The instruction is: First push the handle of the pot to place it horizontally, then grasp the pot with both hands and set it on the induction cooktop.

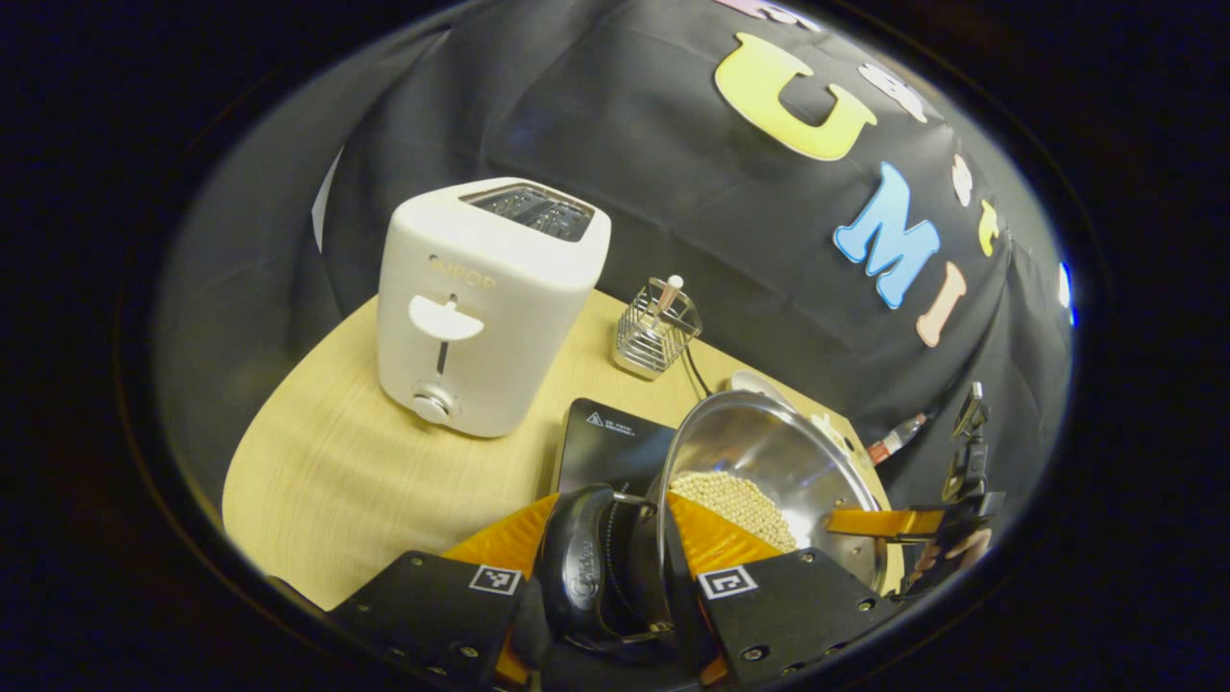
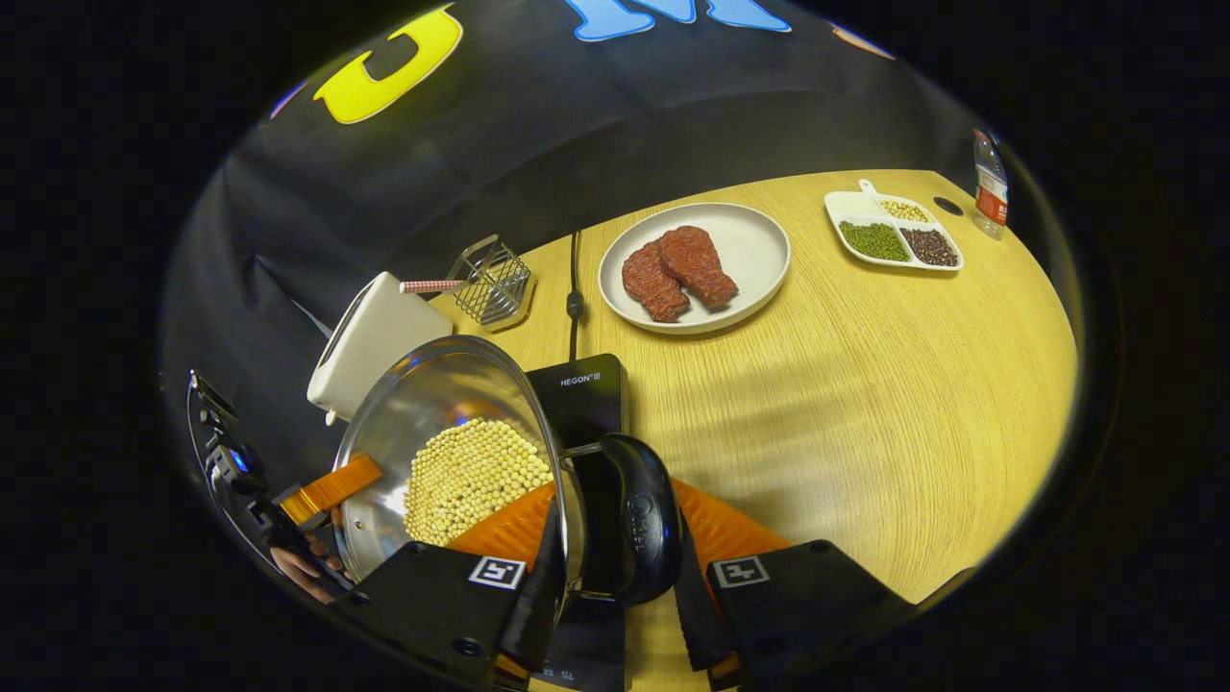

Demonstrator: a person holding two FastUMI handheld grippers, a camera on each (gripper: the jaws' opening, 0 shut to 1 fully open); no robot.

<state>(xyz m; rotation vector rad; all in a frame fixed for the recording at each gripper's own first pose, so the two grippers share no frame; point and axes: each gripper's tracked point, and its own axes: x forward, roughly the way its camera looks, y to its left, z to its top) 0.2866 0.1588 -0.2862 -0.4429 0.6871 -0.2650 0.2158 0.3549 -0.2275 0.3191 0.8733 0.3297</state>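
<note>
A steel pot (image 1: 769, 452) holding pale beans (image 1: 740, 505) hangs between both grippers, over the black induction cooktop (image 1: 615, 442). My left gripper (image 1: 615, 524) is shut on one black side handle (image 1: 581, 562). The right gripper's finger reaches the far rim in the left gripper view. In the right gripper view, my right gripper (image 2: 620, 509) is shut on the opposite black handle (image 2: 639, 524). The pot (image 2: 432, 404) and its beans (image 2: 471, 476) sit to its left above the cooktop (image 2: 586, 394). Whether the pot's base touches the cooktop is hidden.
A white toaster (image 1: 480, 308) and a wire basket (image 1: 656, 329) stand behind the cooktop. A plate (image 2: 759, 240) with two meat pieces, a divided dish of beans (image 2: 894, 235), a bottle (image 2: 988, 187) and the cooktop's cable (image 2: 574, 288) lie on the wooden table (image 2: 865, 404).
</note>
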